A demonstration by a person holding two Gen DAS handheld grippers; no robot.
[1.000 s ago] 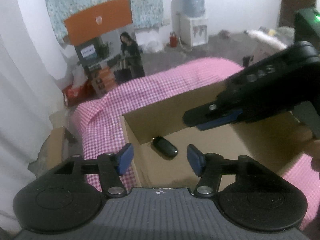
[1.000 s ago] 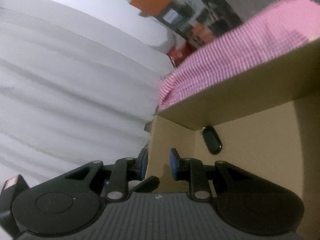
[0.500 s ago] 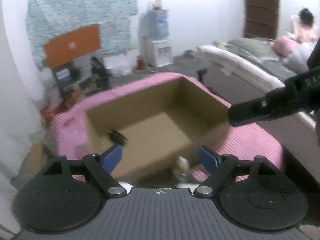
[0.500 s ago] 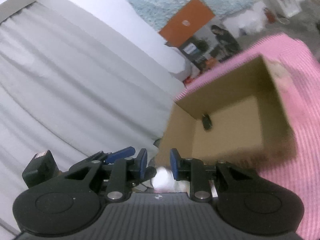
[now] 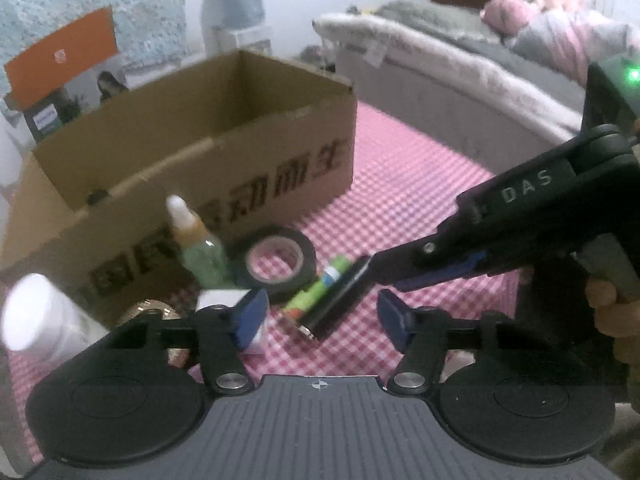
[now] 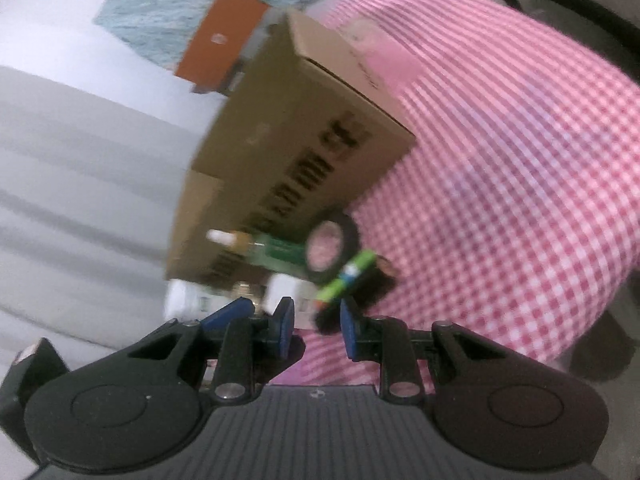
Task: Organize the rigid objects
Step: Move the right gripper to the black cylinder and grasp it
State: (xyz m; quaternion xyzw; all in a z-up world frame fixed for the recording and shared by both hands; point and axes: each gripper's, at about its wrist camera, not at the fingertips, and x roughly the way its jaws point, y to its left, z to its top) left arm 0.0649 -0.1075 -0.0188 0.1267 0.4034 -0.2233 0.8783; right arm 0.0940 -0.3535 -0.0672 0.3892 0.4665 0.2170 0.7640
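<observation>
The left hand-held gripper [image 5: 318, 314] hangs with jaws parted, just closing in, nothing between them. Just beyond its tips on the pink checked table [image 5: 420, 184] lie a green battery [image 5: 318, 290] and a black cylinder [image 5: 340, 300]. The right hand-held gripper [image 6: 316, 326], jaws nearly closed and empty, noses toward that cylinder. Behind stand a black tape roll [image 5: 276, 258], a green dropper bottle [image 5: 198, 248] and an open brown cardboard box [image 5: 224, 184].
</observation>
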